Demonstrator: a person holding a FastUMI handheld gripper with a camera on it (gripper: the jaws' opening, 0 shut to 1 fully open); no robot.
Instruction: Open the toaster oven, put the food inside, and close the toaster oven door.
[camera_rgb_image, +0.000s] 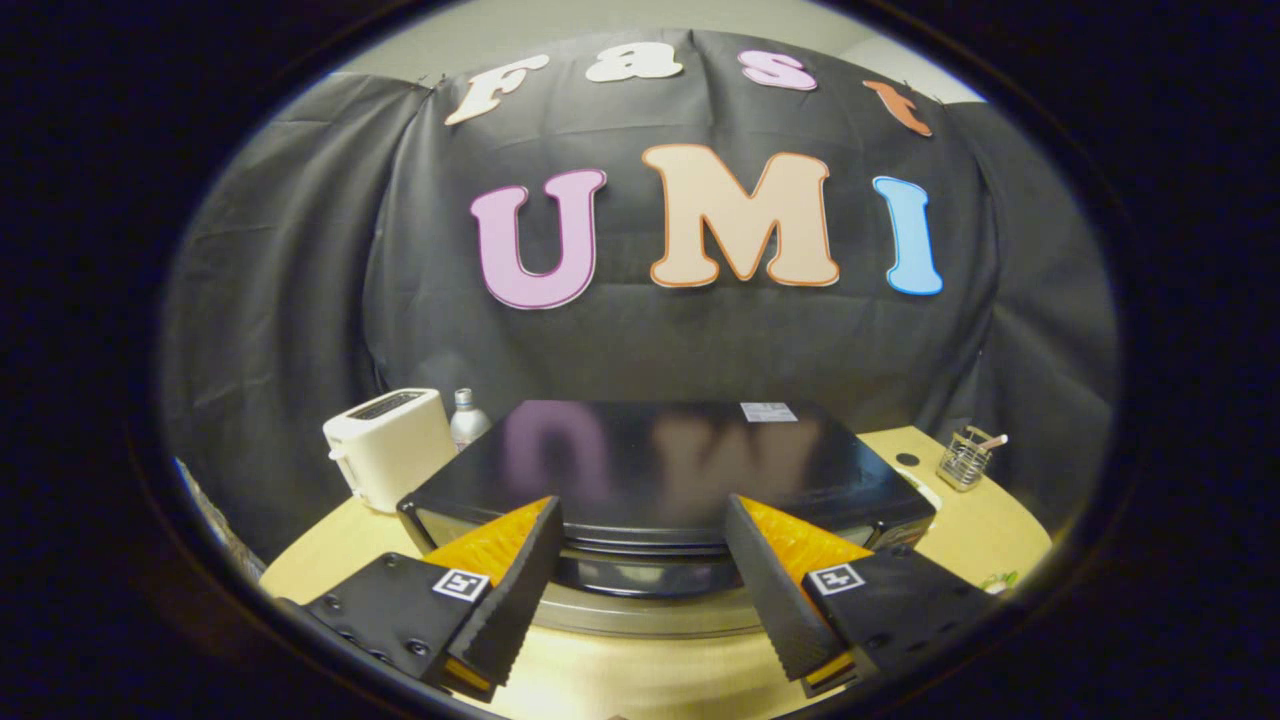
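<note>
Glossy black toaster oven (660, 470) stands on a pale yellow-tan table (990, 540). Left of the oven sit a white toaster (390, 445) and a silvery bottle (467, 418); right of it, a wire-mesh grey basket (963, 462).

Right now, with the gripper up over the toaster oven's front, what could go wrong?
1. The open gripper straddles the toaster oven's glossy top front edge, and the door handle sits lower; closing here would likely miss the handle or slip.
2. The white toaster and a bottle stand close beside the oven; a wide sideways swing could knock them.
3. I can't spot the food from here, so it must be found first.
</note>
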